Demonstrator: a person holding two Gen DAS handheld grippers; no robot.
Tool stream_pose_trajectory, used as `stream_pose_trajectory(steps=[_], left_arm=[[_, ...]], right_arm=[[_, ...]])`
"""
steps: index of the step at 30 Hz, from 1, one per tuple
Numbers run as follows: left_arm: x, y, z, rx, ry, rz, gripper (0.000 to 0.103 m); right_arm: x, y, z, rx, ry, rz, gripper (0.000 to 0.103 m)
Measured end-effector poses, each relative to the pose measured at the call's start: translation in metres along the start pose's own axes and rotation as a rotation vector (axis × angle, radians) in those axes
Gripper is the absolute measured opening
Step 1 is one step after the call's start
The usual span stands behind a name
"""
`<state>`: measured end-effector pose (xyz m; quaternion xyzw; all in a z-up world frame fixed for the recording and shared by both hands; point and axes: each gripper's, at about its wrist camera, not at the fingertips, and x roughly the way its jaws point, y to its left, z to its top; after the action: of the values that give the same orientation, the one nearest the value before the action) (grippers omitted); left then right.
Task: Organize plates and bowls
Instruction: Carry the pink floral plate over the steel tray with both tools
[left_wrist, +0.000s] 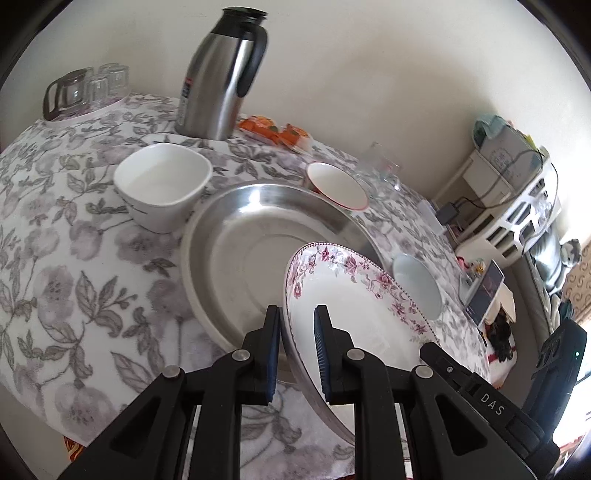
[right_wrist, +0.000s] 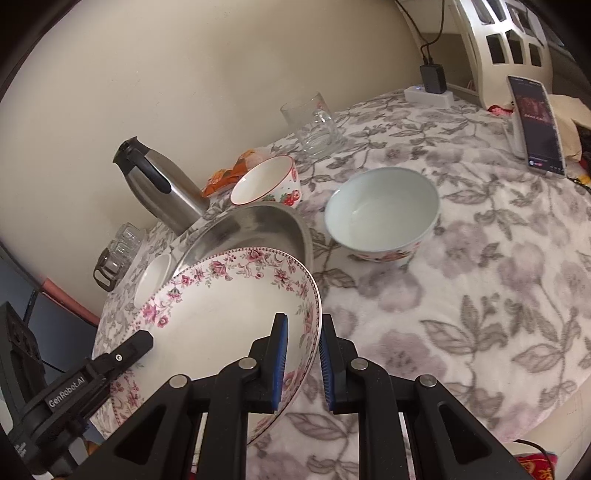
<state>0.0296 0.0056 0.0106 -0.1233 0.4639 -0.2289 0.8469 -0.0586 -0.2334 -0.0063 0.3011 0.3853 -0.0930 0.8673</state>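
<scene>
We had the left gripper clamped on the near rim of the floral plate, one blue pad on each face of the rim, low in the centre of the left wrist view. Our right gripper pinched the opposite rim of the same plate, low in the centre of its own view, so the plate hung tilted between the two, off the flowered tablecloth.

Just beyond the plate, mid-frame in the left view, lay the steel tray. Left of the tray stood a square white bowl; at its upper right edge sat a red-rimmed bowl, and to the right a pale blue bowl. A steel thermos rose at top centre, with a glass mug in the right view's upper middle.
</scene>
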Motion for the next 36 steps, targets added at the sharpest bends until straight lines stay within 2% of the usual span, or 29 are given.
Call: stream_pose_trajectory(steps=[13, 21, 36], left_arm=[[0.027, 0.023, 0.019, -0.116, 0.011, 0.033, 0.019], [0.052, 0.040, 0.034, -0.189, 0.015, 0.046, 0.019], [0.073, 0.044, 0.049, -0.203, -0.013, 0.081, 0.019]], right_arm=[[0.035, 0.020, 0.021, -0.050, -0.003, -0.025, 0.018], [0.060, 0.027, 0.038, -0.057, 0.004, -0.008, 0.018], [0.084, 0.033, 0.050, -0.093, 0.023, -0.022, 0.018]])
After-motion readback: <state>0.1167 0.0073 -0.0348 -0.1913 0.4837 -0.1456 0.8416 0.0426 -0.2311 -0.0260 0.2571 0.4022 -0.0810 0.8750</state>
